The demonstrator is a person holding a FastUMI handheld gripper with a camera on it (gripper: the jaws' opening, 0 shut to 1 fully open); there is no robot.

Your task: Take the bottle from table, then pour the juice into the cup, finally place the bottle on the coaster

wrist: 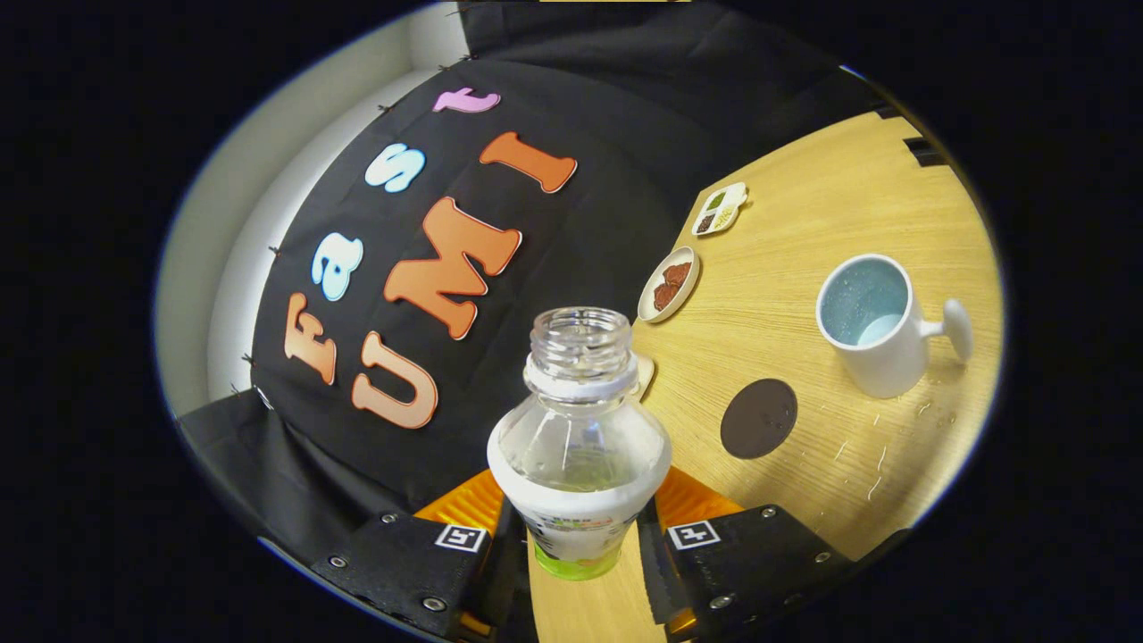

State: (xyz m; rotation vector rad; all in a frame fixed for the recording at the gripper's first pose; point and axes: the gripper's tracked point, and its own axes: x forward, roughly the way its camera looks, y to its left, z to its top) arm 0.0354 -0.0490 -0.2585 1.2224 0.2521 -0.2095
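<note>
**Bottle held, cup off to the right**

A pale wooden table [804,295] is seen tilted against the booth's black cloth. The gripper [579,536] is clamped on the uncapped bottle [579,446], both fingers pressed to its label. The cup [871,326] stands beyond and to the right, the dark coaster [759,418] nearer. Little juice appears left, though that is hard to judge. The neck should be brought over the cup's rim before tipping.

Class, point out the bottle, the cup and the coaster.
bottle [579,438]: gripper view, clear shoulder, between the fingers.
cup [880,362]: gripper view, white outer wall.
coaster [759,418]: gripper view, dark disc's centre.
</note>
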